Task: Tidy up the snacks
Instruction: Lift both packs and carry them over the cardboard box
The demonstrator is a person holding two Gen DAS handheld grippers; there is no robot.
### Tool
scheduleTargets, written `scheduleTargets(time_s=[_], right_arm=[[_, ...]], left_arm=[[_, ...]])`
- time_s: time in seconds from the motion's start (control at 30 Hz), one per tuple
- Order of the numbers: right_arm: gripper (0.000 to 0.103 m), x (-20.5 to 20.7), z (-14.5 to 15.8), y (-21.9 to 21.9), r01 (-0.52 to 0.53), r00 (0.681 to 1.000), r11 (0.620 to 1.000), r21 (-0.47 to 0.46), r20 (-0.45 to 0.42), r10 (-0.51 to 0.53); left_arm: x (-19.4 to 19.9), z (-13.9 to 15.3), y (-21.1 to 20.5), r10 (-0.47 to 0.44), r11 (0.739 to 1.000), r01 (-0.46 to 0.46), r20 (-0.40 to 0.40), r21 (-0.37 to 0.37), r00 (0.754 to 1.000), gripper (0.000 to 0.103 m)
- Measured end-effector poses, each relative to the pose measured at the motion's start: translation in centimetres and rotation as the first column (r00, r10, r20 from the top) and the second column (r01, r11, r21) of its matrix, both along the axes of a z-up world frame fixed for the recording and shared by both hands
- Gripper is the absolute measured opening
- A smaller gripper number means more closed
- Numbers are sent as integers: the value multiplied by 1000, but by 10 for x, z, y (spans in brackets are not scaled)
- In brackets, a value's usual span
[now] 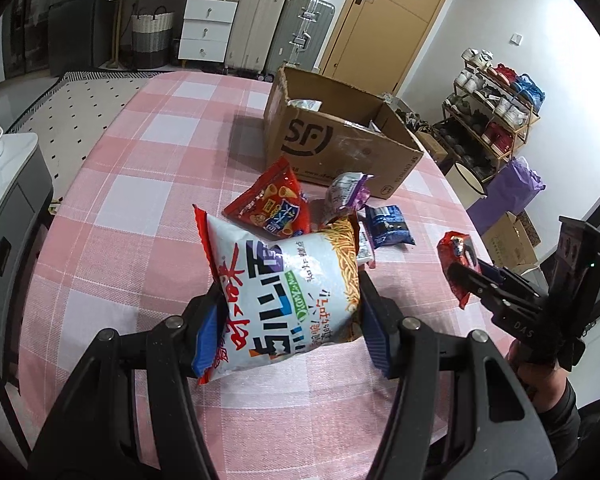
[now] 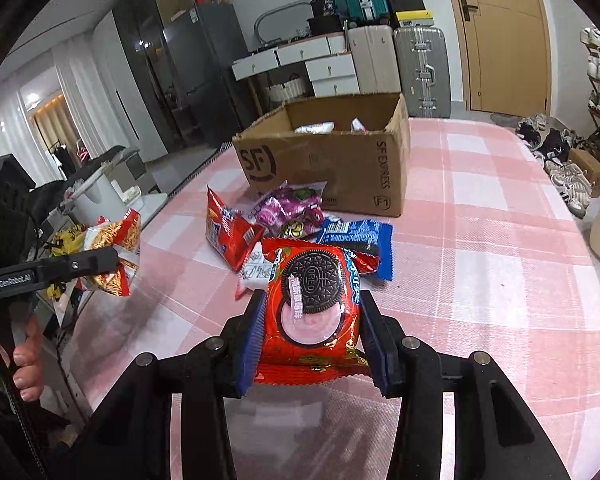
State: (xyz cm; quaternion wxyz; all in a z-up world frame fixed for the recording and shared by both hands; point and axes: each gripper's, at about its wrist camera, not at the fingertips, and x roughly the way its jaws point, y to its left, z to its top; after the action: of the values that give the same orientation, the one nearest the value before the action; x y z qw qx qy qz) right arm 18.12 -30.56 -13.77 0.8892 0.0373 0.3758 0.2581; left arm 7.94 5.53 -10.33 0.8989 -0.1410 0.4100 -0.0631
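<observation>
My left gripper (image 1: 290, 320) is shut on a white noodle-snack bag (image 1: 284, 288) with red and blue lettering, lifted above the pink checked tablecloth (image 1: 140, 184). My right gripper (image 2: 314, 332) is shut on a red Oreo pack (image 2: 314, 308); that pack (image 1: 458, 264) also shows at the right of the left wrist view. The noodle-snack bag (image 2: 112, 256) appears at the left of the right wrist view. On the cloth lie a red chip bag (image 1: 274, 204), a purple packet (image 1: 346, 192) and a blue packet (image 1: 388, 226). Behind them stands an open cardboard box (image 1: 340, 140) holding a few packets.
Suitcases (image 1: 280, 28) and white drawers (image 1: 206, 28) stand beyond the table's far edge. A shoe rack (image 1: 496, 108) is at the right, a grey cabinet (image 1: 8, 208) at the left. A person's hand (image 2: 26, 364) grips the left tool's handle.
</observation>
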Motion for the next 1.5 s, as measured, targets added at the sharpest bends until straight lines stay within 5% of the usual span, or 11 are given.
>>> scheduleTargets(time_s=[0.8, 1.5], right_arm=[[45, -35, 94, -7, -63, 983, 993, 97, 178, 45], [45, 15, 166, 43, -135, 955, 990, 47, 274, 118]], left_arm=[[-1, 76, -28, -65, 995, 52, 147, 87, 987, 57], [54, 105, -9, -37, 995, 18, 199, 96, 979, 57]])
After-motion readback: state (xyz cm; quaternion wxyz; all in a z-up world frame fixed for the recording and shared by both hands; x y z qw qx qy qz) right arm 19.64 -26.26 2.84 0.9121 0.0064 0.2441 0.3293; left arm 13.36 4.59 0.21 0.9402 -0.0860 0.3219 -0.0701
